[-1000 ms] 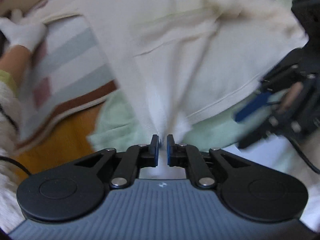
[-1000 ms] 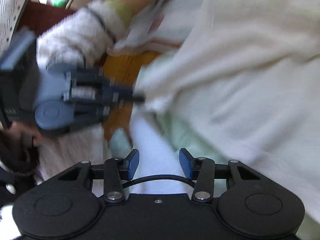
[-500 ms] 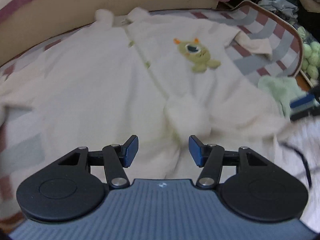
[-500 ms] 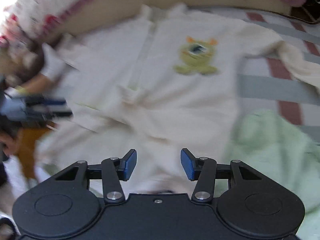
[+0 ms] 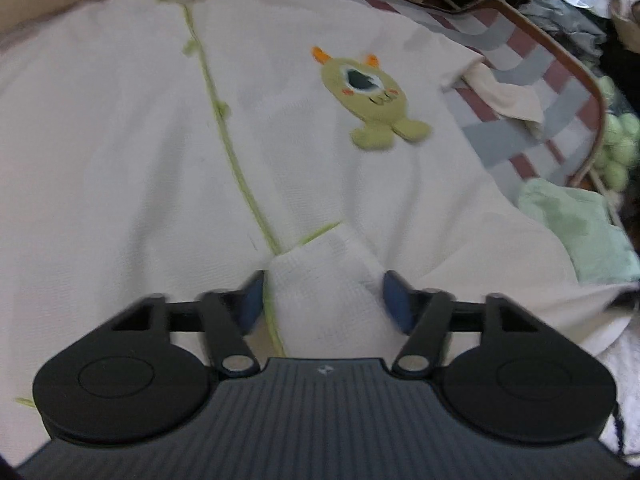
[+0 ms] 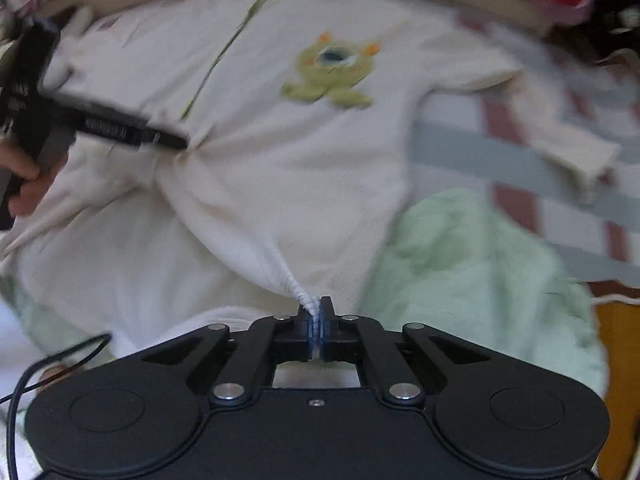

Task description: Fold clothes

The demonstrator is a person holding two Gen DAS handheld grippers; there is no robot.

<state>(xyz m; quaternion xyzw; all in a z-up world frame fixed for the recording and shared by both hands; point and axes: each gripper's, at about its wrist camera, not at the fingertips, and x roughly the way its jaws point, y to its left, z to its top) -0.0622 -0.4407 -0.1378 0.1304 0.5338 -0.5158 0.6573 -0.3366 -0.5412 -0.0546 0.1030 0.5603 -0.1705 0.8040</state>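
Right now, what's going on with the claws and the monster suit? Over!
Right claw shut on suit edge. Left claw open around a fold. Green towel beside, not blocking.

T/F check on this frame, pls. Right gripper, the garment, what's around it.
1. The right gripper is shut on a pinch of the cream garment. True.
2. The monster patch on the garment is red. False: it is green with orange horns.
3. A pale green cloth lies against the garment's edge. True.
4. The garment lies on bare wood. False: it lies spread on a checked blanket in grey, white and dark red.
5. The garment is already folded into a small stack. False: it lies spread out, front up.
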